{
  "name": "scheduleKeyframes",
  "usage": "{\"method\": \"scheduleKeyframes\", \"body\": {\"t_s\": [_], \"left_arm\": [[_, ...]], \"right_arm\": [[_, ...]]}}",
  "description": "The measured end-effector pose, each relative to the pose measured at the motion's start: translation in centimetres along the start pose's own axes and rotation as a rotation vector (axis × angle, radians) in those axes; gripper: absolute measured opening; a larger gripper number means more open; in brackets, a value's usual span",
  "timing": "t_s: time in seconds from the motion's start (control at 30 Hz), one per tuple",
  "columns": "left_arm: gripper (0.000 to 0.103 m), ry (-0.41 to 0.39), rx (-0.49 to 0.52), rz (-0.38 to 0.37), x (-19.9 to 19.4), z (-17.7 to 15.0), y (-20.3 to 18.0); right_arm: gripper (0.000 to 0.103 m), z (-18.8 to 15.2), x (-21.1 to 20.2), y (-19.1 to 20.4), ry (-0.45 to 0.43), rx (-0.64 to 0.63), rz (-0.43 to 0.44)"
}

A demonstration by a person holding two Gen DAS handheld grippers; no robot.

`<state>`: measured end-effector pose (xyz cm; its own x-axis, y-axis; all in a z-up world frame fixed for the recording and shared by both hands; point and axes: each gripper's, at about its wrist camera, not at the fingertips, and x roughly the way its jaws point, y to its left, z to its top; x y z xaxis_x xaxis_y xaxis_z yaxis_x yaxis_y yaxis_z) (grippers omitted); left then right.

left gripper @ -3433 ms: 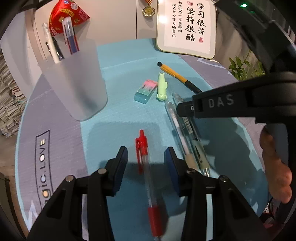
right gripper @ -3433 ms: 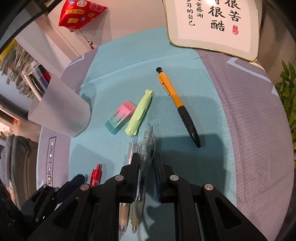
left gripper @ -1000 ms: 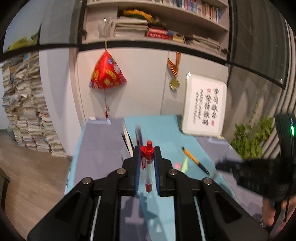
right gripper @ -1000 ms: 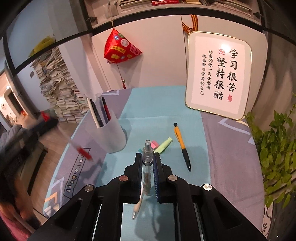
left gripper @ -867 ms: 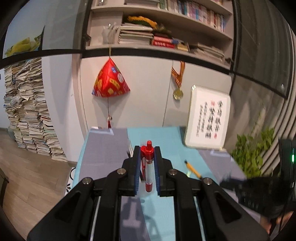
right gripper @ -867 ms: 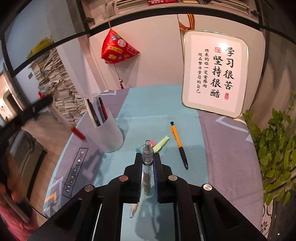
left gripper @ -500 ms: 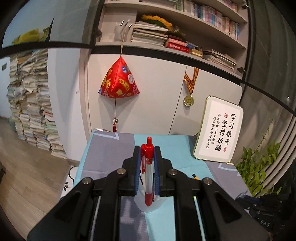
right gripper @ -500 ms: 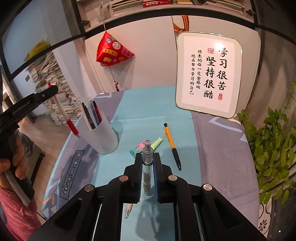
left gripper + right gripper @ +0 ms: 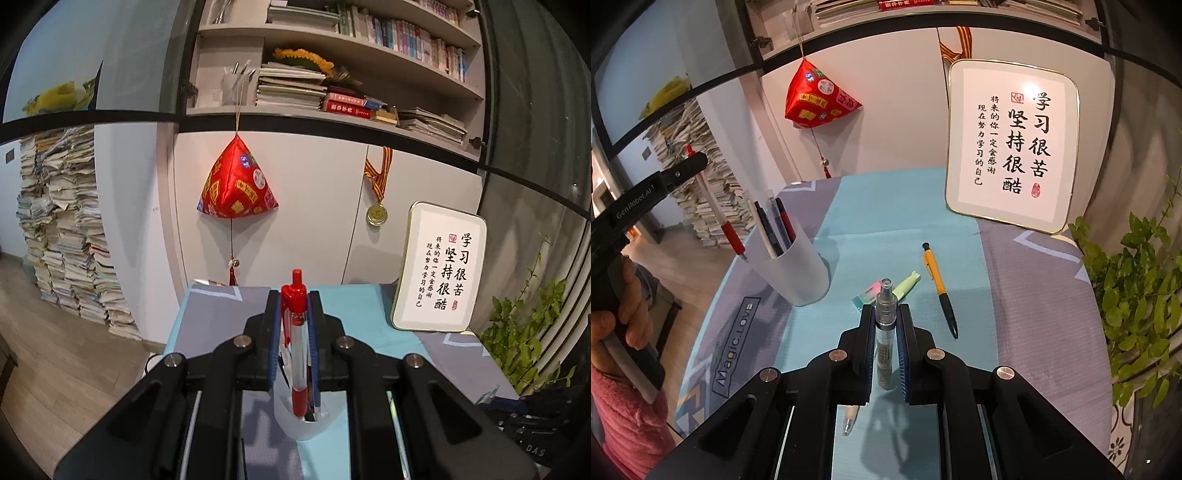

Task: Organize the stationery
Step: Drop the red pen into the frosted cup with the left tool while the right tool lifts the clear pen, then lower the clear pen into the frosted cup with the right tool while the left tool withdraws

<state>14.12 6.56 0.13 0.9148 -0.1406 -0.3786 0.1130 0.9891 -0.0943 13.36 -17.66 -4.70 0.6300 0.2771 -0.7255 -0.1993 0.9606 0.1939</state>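
Since half a second ago, my left gripper (image 9: 293,314), clamping the red retractable pen (image 9: 297,339), has lowered its tip to the frosted plastic cup's (image 9: 798,273) rim near the mat's left edge; my right gripper (image 9: 884,332) pinches the clear gel pen (image 9: 885,325), with the orange mechanical pencil (image 9: 938,288) lying mid-mat.

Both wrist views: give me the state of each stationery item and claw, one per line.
Left claw: shut on red pen.
Red pen: upright, tip at pen cup.
Right claw: shut on clear pen.
Clear pen: held off mat.
Pen cup: upright, holding pens.
Orange pencil: lying on mat.
Eraser: lying on mat.
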Motion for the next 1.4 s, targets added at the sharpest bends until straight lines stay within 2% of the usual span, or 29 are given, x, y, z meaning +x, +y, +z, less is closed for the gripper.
{"method": "scheduleKeyframes", "body": {"t_s": [0.27, 0.63, 0.97, 1.1, 1.2, 1.27, 1.33, 1.4], "left_arm": [[0.012, -0.011, -0.001, -0.004, 0.5, 0.5, 0.0], [0.012, 0.101, 0.011, 0.014, 2.8, -3.1, 0.1], [0.012, 0.163, 0.009, 0.015, 3.7, -5.2, -0.1], [0.012, 0.159, -0.005, 0.028, 3.2, -5.6, 0.0], [0.015, 0.15, -0.007, 0.028, 2.4, -5.7, 0.0], [0.024, 0.131, -0.002, 0.036, 1.5, -5.7, 0.0], [0.029, 0.112, 0.005, 0.047, 0.4, -5.8, 0.1], [0.029, 0.102, 0.012, 0.049, -0.3, -6.0, 0.1]], "right_arm": [[0.012, -0.2, 0.0, 0.0, 0.0, 0.001, 0.004], [0.012, -0.4, 0.0, -0.1, 0.0, 0.01, 0.01], [0.012, -0.4, 0.1, 0.1, 0.005, 0.011, 0.015], [0.012, -0.3, 0.1, 0.1, 0.003, 0.011, 0.012], [0.012, -0.2, 0.1, 0.3, 0.001, 0.007, 0.012], [0.012, 0.1, 0.0, 0.5, -0.005, 0.003, 0.013], [0.012, 0.5, -0.2, 0.9, -0.015, -0.008, 0.015], [0.012, 0.9, -0.5, 1.5, -0.026, -0.019, 0.018]]}}
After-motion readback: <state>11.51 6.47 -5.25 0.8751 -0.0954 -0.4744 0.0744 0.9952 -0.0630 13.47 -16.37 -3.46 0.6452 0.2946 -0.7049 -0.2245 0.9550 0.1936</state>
